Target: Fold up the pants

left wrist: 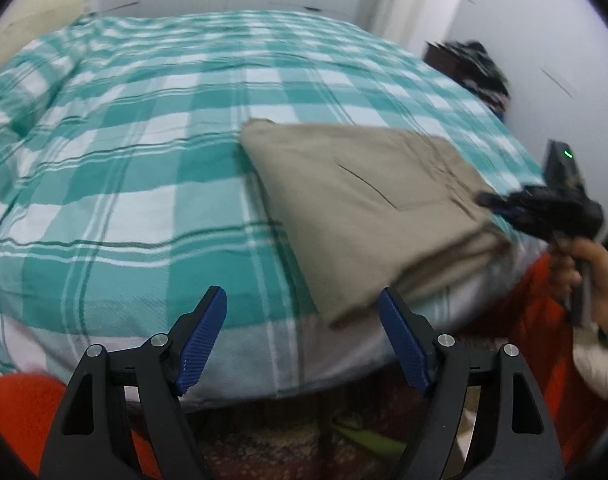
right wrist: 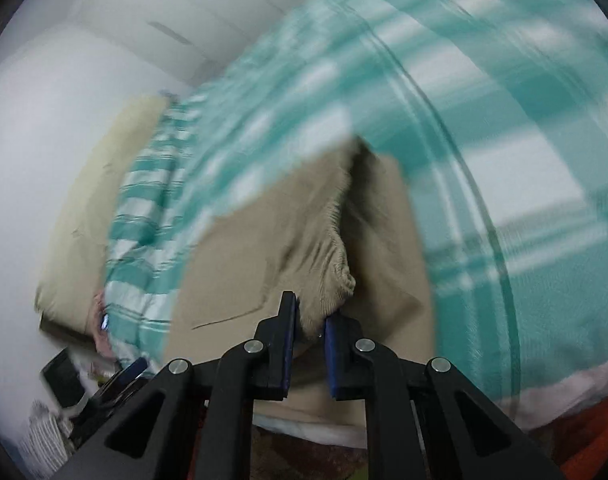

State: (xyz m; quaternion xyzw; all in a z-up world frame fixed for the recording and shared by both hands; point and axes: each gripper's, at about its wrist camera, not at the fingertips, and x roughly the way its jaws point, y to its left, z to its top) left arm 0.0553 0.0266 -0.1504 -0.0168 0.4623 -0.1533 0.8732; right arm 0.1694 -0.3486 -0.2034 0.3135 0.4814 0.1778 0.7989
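While the left tool (left wrist: 302, 312) gapes, the right tool (right wrist: 310, 318) pinches the pants (right wrist: 304, 216).

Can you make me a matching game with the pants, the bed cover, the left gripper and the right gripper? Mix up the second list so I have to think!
Things:
1. pants
2. bed cover
3. left gripper
4. right gripper

What fits:
A. fingers wide apart, holding nothing
B. teal and white checks
C. tan, folded, lying near the edge of the bed
D. fingers close together with tan cloth between them

Right pairs: 1-C, 2-B, 3-A, 4-D
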